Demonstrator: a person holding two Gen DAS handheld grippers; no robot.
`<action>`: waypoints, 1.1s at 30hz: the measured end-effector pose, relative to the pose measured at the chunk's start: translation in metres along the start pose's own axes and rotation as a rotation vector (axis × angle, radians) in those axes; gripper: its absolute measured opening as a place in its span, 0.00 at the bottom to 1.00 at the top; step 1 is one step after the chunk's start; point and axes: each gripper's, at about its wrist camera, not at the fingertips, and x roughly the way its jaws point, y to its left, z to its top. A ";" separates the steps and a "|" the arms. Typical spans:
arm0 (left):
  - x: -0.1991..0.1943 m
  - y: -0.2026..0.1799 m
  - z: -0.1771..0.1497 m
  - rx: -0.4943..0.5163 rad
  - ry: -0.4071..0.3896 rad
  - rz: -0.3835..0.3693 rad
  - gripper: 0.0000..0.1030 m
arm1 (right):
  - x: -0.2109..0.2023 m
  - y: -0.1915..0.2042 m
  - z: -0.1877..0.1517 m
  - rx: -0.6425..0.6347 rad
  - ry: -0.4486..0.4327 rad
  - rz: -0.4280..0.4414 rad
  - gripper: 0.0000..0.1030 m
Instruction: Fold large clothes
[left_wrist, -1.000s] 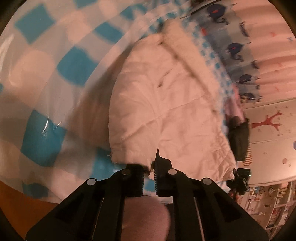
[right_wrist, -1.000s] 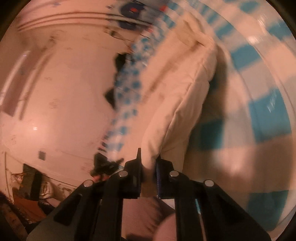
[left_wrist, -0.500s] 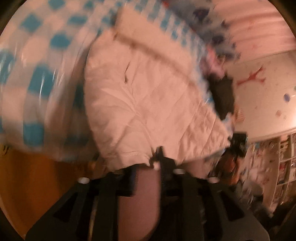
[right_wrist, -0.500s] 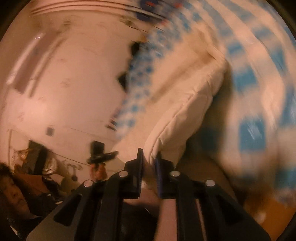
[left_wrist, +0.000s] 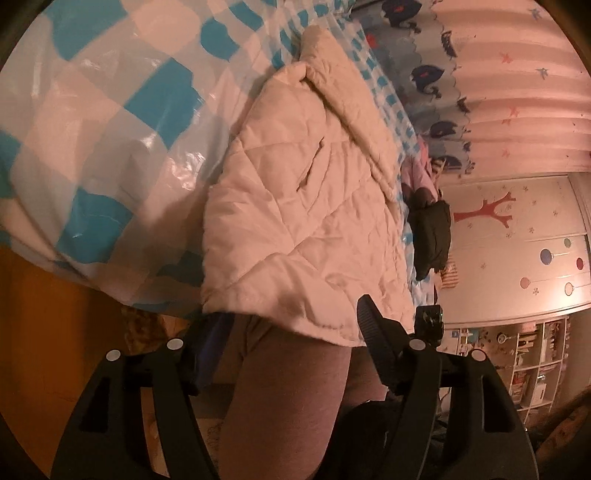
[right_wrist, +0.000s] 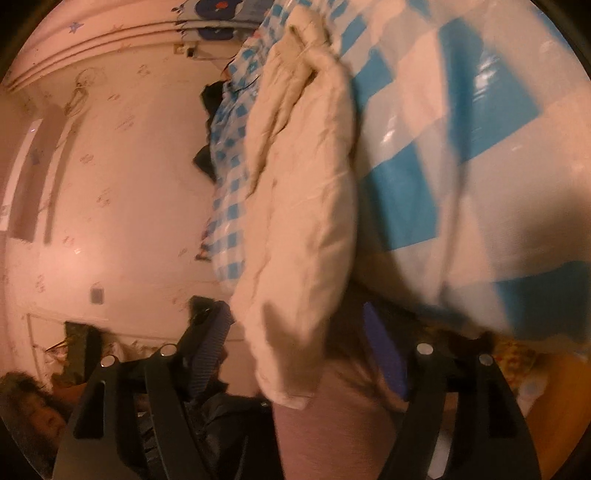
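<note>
Over bed edge (left_wrist: 110, 284): quilted coat's hem (left_wrist: 295, 314), seemingly free.

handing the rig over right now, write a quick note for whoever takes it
Left gripper: jaws opening, nothing pinched; the cream quilted jacket's hem lies just ahead of the fingertips.
Right gripper: jaws opening too; the jacket's edge hangs between the fingers, not pressed.
The jacket lies on the blue-and-white checked cover, its near hem over the bed's edge.
Done: it looks folded over lengthwise, as far as these views show.
Left: probably check the fold, then regrip for the next one.
</note>
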 end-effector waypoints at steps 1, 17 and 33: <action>-0.008 0.000 -0.005 0.010 -0.015 -0.007 0.70 | 0.005 0.003 0.000 -0.007 0.009 0.014 0.69; 0.059 0.040 0.026 -0.053 0.080 0.049 0.87 | 0.049 0.009 0.018 0.005 0.110 0.013 0.73; 0.033 -0.077 -0.006 0.102 -0.073 0.034 0.06 | 0.027 0.067 -0.007 -0.162 -0.111 0.166 0.14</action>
